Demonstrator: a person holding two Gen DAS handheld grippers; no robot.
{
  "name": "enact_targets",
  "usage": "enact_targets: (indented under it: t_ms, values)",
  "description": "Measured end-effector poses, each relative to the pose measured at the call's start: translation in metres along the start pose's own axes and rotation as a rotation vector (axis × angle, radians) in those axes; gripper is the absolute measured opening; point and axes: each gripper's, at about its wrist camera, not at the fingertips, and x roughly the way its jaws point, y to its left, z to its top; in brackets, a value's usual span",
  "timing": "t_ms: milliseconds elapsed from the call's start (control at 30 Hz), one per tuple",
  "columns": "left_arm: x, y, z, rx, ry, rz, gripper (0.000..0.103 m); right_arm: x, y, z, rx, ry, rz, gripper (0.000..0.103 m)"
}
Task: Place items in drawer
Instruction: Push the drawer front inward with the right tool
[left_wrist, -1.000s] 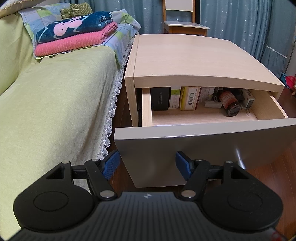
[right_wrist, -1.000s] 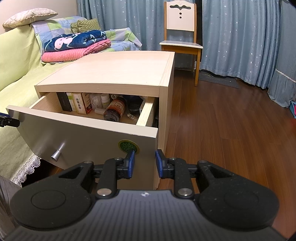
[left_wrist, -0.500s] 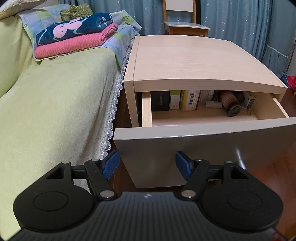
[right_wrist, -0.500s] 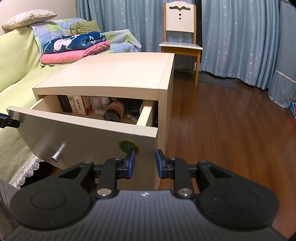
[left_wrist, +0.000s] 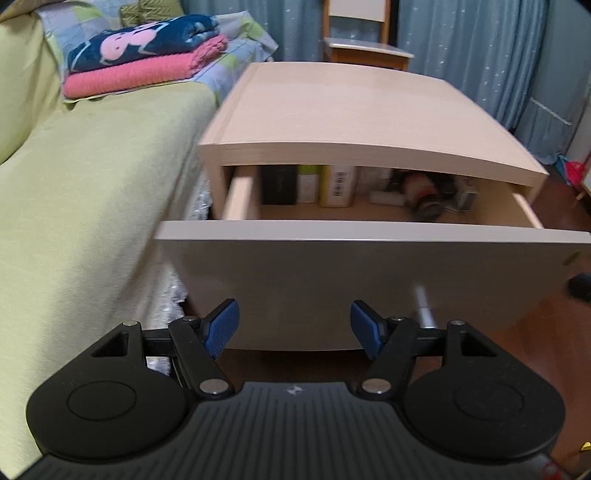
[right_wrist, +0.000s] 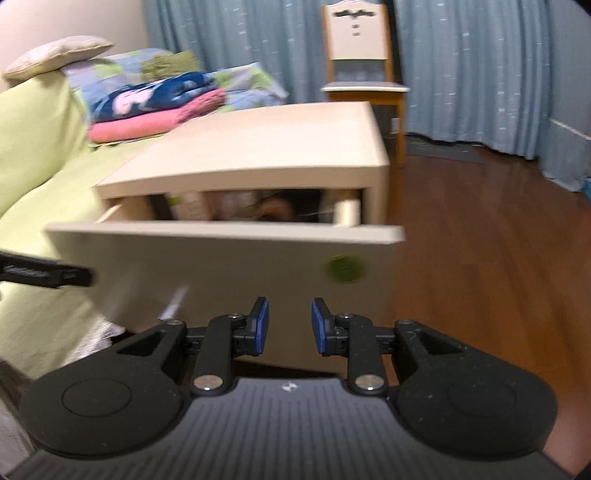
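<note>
The pale wooden nightstand (left_wrist: 351, 110) has its drawer (left_wrist: 332, 280) pulled out, with a small metal knob (left_wrist: 424, 310) on the grey front. Inside stand a black box (left_wrist: 279, 184) and a barcoded carton (left_wrist: 338, 184), and a dark jar (left_wrist: 424, 195) lies on its side. My left gripper (left_wrist: 294, 321) is open and empty, low before the drawer front's left half. My right gripper (right_wrist: 289, 325) is narrowly open and empty, facing the drawer front (right_wrist: 221, 266) near a green sticker (right_wrist: 345, 269). The left gripper's finger (right_wrist: 44, 275) shows at the right wrist view's left edge. Both views are motion-blurred.
A bed with a green cover (left_wrist: 85, 192) adjoins the nightstand on the left, with folded pink and navy blankets (left_wrist: 147, 62) on it. A wooden chair (right_wrist: 364, 66) and blue curtains (right_wrist: 480, 66) stand behind. Brown wood floor (right_wrist: 480, 240) spreads to the right.
Both grippers have dropped lower and shifted in front of the drawer front, the right one swinging left. The finger gaps look unchanged, and the drawer stays pulled out.
</note>
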Motion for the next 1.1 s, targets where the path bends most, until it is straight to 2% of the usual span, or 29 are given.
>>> enact_targets:
  t_ms: [200,433,700,1100]
  values:
    - [0.011,-0.03,-0.004,0.043,0.0,-0.02,0.068,0.014,0.037,0.0,-0.006,-0.033,0.058,0.023]
    - [0.024,-0.032,-0.009,0.021,-0.038,0.01,0.068,0.027,0.046,-0.001,0.013,-0.041,0.024,0.023]
    - [0.029,-0.022,-0.011,-0.042,-0.056,0.0,0.068,0.037,0.046,-0.008,0.014,-0.034,-0.033,0.024]
    - [0.037,-0.023,-0.01,-0.039,-0.043,-0.006,0.069,0.048,0.046,-0.016,0.004,-0.02,-0.069,0.026]
